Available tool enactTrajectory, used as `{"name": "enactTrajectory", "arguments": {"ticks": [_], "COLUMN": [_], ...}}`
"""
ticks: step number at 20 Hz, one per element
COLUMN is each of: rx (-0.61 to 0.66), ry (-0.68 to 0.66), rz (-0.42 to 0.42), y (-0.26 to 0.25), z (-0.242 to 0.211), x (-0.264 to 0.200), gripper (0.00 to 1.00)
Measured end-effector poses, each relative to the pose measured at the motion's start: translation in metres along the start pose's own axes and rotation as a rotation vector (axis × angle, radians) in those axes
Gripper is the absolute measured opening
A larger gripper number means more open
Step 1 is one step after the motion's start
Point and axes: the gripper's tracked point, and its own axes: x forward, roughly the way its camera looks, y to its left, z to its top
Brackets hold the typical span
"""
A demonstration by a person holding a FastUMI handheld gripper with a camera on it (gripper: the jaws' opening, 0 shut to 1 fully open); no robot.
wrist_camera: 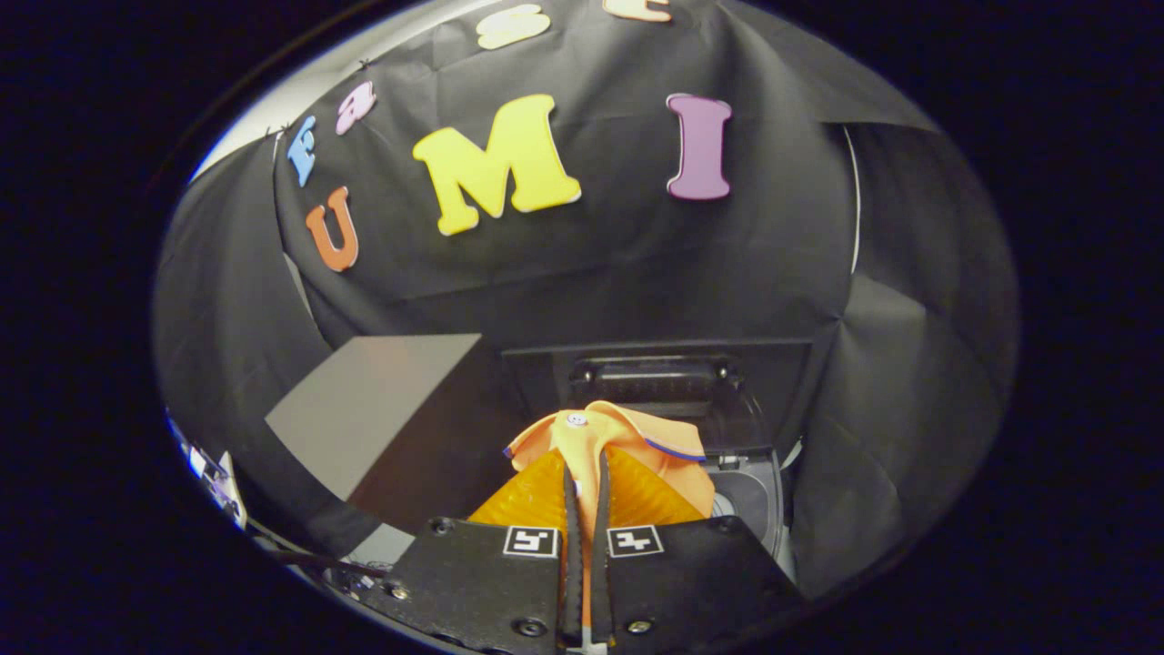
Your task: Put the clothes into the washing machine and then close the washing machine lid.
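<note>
The gripper (585, 496) is closed on an orange garment (607, 441), both fingers pinching it, held above the open washing machine (746, 496) — not yet dropped in, lid (673, 377) not yet shut.

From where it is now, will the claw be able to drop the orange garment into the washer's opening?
Probably yes. The claw is shut on the orange garment, the washing machine sits just beyond with its lid raised, and nothing visible lies between them.
</note>
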Motion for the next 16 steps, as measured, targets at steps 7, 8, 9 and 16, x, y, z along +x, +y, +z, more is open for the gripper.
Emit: {"name": "enactTrajectory", "arguments": {"ticks": [7,8,9,16], "rx": [-0.126,-0.133,-0.135,-0.254], "ry": [0.178,0.201,0.224,0.351], "rz": [-0.002,0.0,0.005,-0.062], "y": [-0.021,-0.021,-0.021,-0.041], "z": [-0.054,-0.063,-0.071,-0.125], "x": [0.077,0.086,0.091,0.137], "gripper": [0.07,0.07,0.07,0.07]}}
